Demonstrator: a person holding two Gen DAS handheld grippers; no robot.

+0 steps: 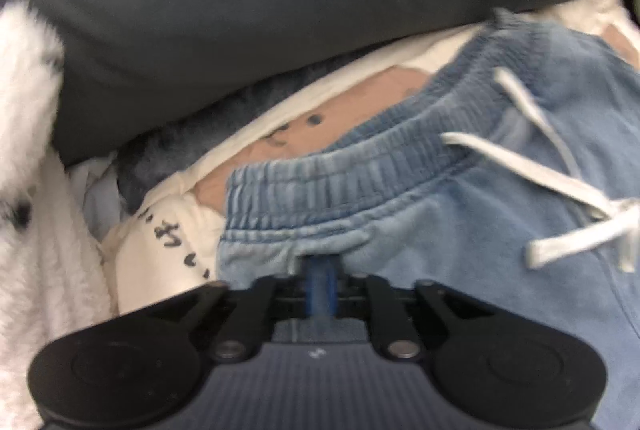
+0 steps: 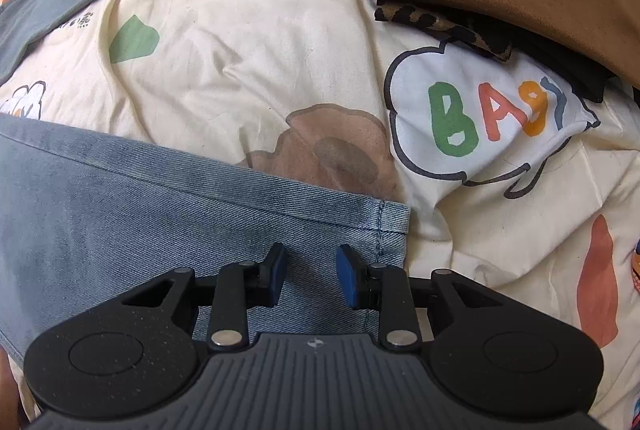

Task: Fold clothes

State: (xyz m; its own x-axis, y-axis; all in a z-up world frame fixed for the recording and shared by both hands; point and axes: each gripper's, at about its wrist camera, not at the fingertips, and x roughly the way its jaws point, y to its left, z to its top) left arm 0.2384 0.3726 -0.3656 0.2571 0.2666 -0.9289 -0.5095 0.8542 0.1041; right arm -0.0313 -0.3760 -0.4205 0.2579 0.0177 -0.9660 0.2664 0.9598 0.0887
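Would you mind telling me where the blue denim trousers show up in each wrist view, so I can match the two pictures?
Left wrist: the blue denim trousers fill the lower right, waistband end with white drawstring.
Right wrist: their hemmed leg end lies lower left.
Shared landmark: the cream printed bedsheet beneath them.

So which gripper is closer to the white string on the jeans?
Left. The left gripper sits at the jeans waistband, just below the white string. The right gripper is over the hemmed leg end, where no string shows.
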